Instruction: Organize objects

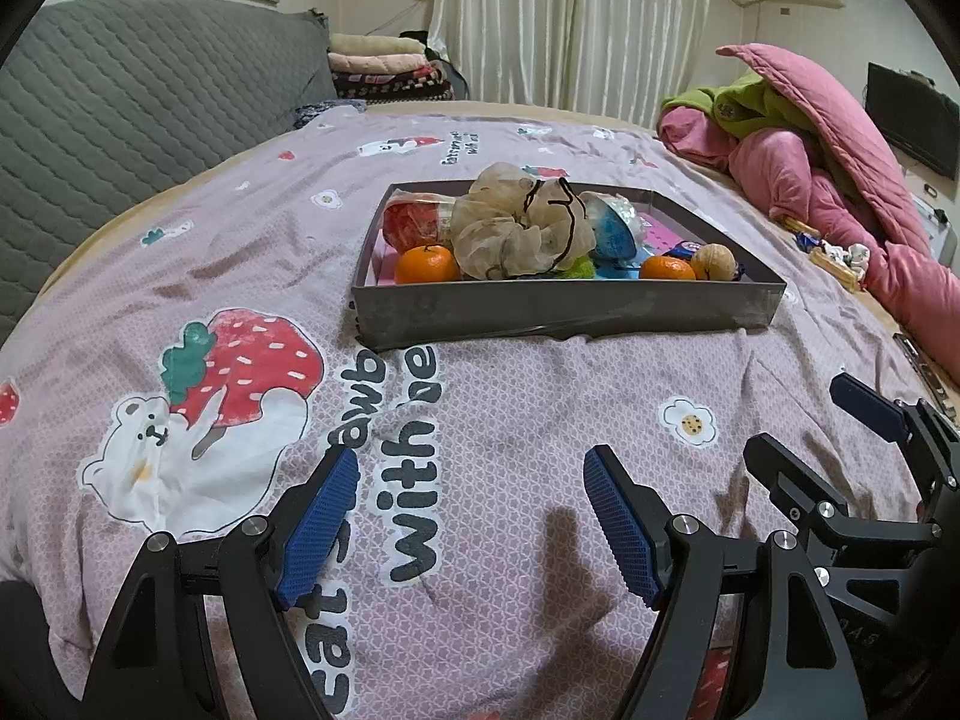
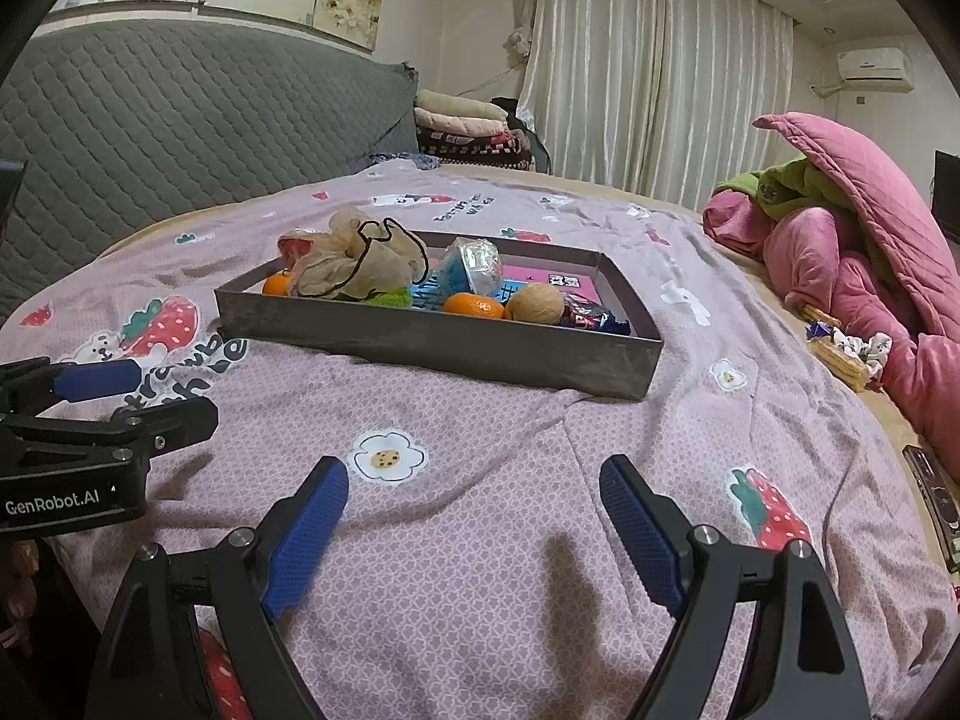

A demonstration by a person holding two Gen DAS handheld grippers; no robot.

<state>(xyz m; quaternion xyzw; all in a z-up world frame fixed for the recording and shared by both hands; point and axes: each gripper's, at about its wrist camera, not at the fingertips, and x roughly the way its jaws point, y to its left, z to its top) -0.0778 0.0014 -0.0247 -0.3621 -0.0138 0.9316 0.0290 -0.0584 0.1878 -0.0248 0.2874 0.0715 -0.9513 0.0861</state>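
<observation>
A shallow grey box (image 1: 564, 309) (image 2: 432, 345) sits on the bed ahead of both grippers. It holds a beige scrunchie (image 1: 519, 228) (image 2: 360, 267), two oranges (image 1: 425, 264) (image 1: 666, 269) (image 2: 474, 305), a walnut (image 1: 713, 261) (image 2: 537, 303), a blue packet (image 1: 612, 234) (image 2: 471, 270), a red packet (image 1: 414, 219) and a dark candy wrapper (image 2: 591, 318). My left gripper (image 1: 471, 501) is open and empty above the bedspread, short of the box. My right gripper (image 2: 474, 513) is open and empty, also short of the box.
A pink strawberry-print bedspread (image 1: 510, 420) covers the bed. A pink and green quilt heap (image 1: 828, 180) (image 2: 852, 252) lies at the right, with snack sticks and wrappers (image 2: 846, 351) beside it. A grey quilted headboard (image 1: 132, 114) stands at the left.
</observation>
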